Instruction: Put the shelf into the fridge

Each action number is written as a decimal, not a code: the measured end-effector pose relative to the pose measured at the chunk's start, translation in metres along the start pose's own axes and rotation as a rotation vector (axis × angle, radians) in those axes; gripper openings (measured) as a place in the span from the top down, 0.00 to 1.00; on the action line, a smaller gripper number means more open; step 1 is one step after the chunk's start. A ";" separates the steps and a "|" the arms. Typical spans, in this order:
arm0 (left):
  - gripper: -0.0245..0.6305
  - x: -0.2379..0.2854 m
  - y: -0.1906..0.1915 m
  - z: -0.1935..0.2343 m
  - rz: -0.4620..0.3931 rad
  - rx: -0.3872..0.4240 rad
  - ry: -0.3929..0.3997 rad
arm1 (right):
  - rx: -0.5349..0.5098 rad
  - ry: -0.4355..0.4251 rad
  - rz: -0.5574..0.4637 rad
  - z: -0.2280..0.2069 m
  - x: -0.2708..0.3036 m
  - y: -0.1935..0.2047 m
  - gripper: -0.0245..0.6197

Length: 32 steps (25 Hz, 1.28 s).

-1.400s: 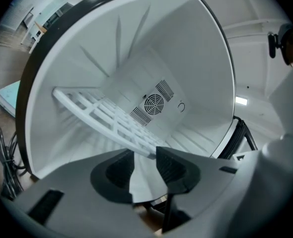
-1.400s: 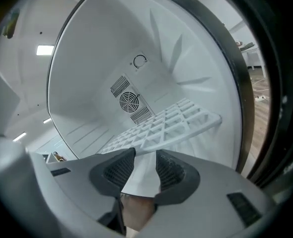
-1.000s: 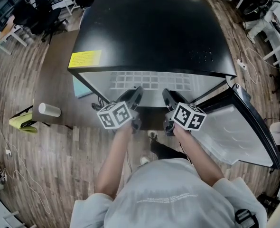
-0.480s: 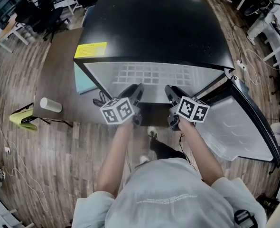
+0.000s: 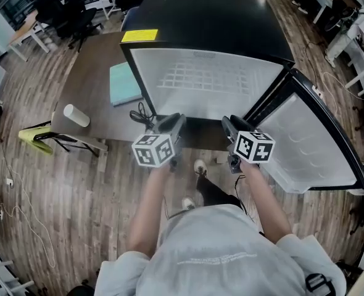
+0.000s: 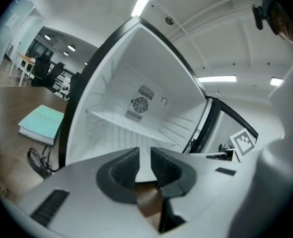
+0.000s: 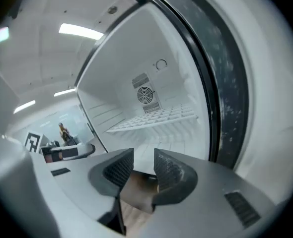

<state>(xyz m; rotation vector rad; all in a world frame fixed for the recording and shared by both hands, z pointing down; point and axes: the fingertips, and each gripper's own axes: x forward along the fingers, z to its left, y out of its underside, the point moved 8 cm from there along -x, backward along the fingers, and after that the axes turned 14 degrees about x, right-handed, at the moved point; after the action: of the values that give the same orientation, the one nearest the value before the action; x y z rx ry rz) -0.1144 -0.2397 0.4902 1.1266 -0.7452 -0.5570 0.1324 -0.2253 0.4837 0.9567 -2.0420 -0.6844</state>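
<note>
**Fig.** Materials & finishes.
- Black box-shaped fridge (image 5: 213, 23): top smooth, semi-gloss, faintly speckled.
- Fridge's open door (image 5: 305, 140): inner face white plastic, smooth w/ soft sheen.
- White grid shelf (image 5: 208, 79): smooth; plastic or coated wire, can't tell which.
- Brown wooden table (image 5: 95, 79): matt.
- Teal book (image 5: 124, 83), at table's fridge-side edge: matt cover.
- Plank floor (image 5: 58, 190): wood grain, low sheen.
- Person's grey top (image 5: 219, 258): soft cloth.

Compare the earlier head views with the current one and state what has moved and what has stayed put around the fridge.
Both the left tongs and right tongs have drawn back from the fridge opening toward the person. The left tongs' jaws are closing, with nothing between them. Unchanged: the shelf lies inside, the door hangs open, and the right tongs stay apart and empty.
</note>
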 end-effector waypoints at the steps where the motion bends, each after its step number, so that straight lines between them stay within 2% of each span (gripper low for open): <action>1: 0.85 -0.011 0.002 -0.004 -0.005 0.022 -0.009 | -0.064 0.011 -0.006 0.005 -0.009 0.003 0.75; 4: 0.89 -0.042 0.006 -0.015 -0.026 0.078 -0.044 | -0.194 0.010 -0.035 0.019 -0.034 0.010 0.75; 10: 0.92 -0.095 -0.001 -0.041 -0.066 0.221 -0.113 | -0.254 -0.032 -0.139 0.047 -0.084 0.011 0.87; 15: 0.92 -0.126 -0.019 -0.062 -0.120 0.333 -0.118 | -0.395 -0.061 -0.192 0.078 -0.118 0.008 0.93; 19: 0.92 -0.142 -0.045 -0.078 -0.173 0.419 -0.090 | -0.503 -0.114 -0.228 0.106 -0.138 -0.002 0.94; 24: 0.92 -0.161 -0.077 -0.090 -0.225 0.505 -0.082 | -0.562 -0.202 -0.298 0.140 -0.156 -0.020 0.94; 32: 0.92 -0.179 -0.109 -0.099 -0.290 0.587 -0.108 | -0.639 -0.251 -0.322 0.165 -0.159 -0.034 0.94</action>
<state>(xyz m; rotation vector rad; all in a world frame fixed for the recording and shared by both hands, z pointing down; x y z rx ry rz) -0.1560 -0.0878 0.3200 1.7787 -0.8737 -0.6660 0.0793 -0.0933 0.3016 0.8417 -1.6923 -1.5813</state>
